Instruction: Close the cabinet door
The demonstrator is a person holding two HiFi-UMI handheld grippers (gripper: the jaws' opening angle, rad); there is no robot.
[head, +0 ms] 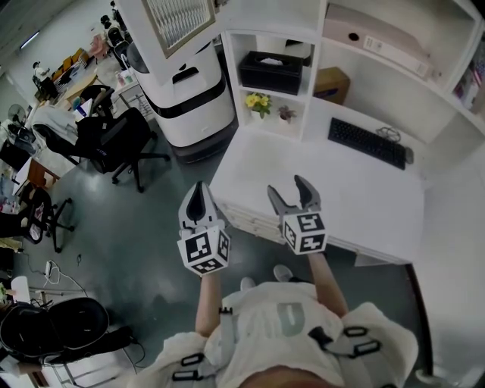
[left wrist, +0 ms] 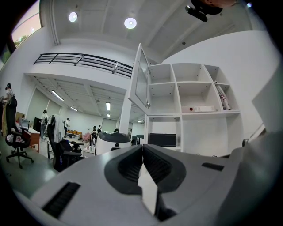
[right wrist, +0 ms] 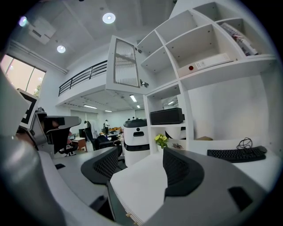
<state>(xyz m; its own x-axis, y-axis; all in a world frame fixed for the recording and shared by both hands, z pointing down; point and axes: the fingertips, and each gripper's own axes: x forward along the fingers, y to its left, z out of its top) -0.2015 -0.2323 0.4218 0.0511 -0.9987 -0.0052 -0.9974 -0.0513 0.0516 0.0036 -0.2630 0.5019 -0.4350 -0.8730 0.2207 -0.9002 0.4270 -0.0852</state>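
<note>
Cabinet door (right wrist: pixel 126 62): ribbed glass w/ white frame; desk (head: pixel 364 198) smooth matt white.

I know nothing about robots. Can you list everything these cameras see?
cabinet door: one, white frame with ribbed glass, swung open above the shelves' left end
shelf unit: one, white, behind the desk
desk: one, white, in front of the person
keyboard: one, black, at the desk's back
black box: one, in a left compartment
yellow flowers: one pot, below the black box
cardboard box: one, brown, right of the black box
machine: one, white with a black band, on the floor left of the desk
office chairs: several, black, on the floor at left
left hand-held gripper: jaws together, empty
right hand-held gripper: jaws apart, empty
</note>
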